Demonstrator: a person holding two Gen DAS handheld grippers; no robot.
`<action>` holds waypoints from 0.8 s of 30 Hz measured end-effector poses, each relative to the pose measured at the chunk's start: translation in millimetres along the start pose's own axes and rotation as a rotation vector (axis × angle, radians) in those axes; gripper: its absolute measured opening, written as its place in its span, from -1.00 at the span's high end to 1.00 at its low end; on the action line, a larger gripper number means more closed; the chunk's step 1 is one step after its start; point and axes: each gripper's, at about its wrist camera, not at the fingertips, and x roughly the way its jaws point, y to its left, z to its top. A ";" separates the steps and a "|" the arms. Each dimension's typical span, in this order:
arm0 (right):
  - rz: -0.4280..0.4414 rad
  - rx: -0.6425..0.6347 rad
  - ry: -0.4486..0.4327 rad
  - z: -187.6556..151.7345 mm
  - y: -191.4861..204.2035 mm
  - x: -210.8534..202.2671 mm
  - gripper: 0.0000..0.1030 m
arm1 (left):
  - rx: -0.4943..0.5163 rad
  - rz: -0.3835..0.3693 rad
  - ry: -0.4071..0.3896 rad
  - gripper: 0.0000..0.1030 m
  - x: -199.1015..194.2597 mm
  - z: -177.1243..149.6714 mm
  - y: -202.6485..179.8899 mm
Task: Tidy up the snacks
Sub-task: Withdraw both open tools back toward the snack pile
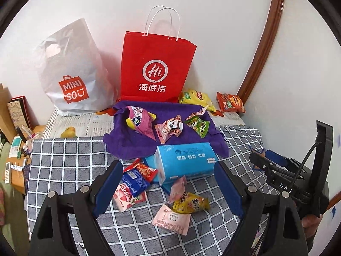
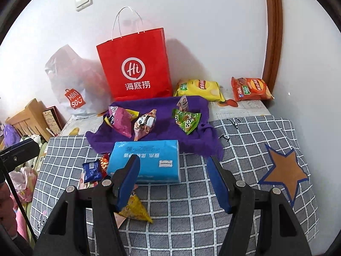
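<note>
Small snack packets lie on a grey checked cloth (image 1: 70, 164): a red one (image 1: 142, 169), a blue one (image 1: 133, 181), pink ones (image 1: 171, 218) and a yellow one (image 1: 190, 204). Three more snacks rest on a purple towel (image 1: 136, 145): pink (image 1: 142, 122), panda (image 1: 170, 128), green (image 1: 198, 125). A blue tissue pack (image 1: 185, 162) sits in front of the towel. My left gripper (image 1: 168, 189) is open and empty above the loose packets. My right gripper (image 2: 174, 181) is open and empty just before the tissue pack (image 2: 147, 160), and shows at the right of the left wrist view (image 1: 277, 166).
A red paper bag (image 1: 156, 68) and a white Miniso bag (image 1: 70, 70) stand against the back wall. Yellow (image 1: 196, 98) and orange (image 1: 230, 102) chip bags lie at the back right. A cluttered wooden shelf (image 1: 15, 128) is at the left. A star patch (image 2: 285, 170) marks the cloth.
</note>
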 end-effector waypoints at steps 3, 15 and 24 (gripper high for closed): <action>0.009 0.004 0.001 -4.1 2.4 -1.4 -0.27 | -0.004 0.010 -0.002 -0.68 -2.7 -3.8 4.3; 0.071 -0.020 0.071 -30.4 23.1 24.1 -0.27 | -0.065 0.045 0.049 -0.68 12.8 -21.8 36.7; 0.183 -0.058 0.173 -66.5 48.3 71.2 -0.27 | -0.116 0.090 0.093 -0.68 26.3 -42.9 68.2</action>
